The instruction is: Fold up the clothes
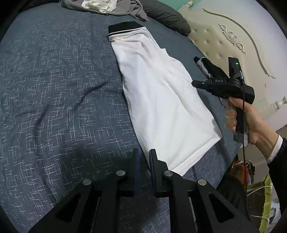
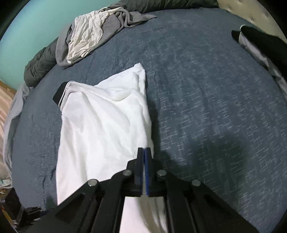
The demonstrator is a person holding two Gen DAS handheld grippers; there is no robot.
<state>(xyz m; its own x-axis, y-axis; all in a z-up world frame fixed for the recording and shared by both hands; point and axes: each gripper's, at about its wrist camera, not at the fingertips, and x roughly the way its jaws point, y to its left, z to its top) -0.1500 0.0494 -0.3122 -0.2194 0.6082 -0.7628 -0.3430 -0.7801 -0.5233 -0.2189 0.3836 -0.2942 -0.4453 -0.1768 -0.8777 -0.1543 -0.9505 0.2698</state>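
In the left wrist view, the far pile of clothes (image 1: pixel 100 7) is being cut off by the upper edge of the frame, and the lower end of the white garment (image 1: pixel 161 100) is hiding behind the left gripper (image 1: pixel 144 157). This garment is lying folded long and narrow on the blue bedspread (image 1: pixel 53 89), running from upper centre to lower right, with a black collar band (image 1: pixel 123 26) at its far end. The left gripper is standing slightly released, gripping nothing, just beside the garment's edge. At the right side a hand (image 1: pixel 251 118) is holding the right gripper (image 1: pixel 199 61), whose finger tips are hard to make out here. In the right wrist view, the right gripper (image 2: pixel 144 154) is clenching the white garment (image 2: pixel 100 121).
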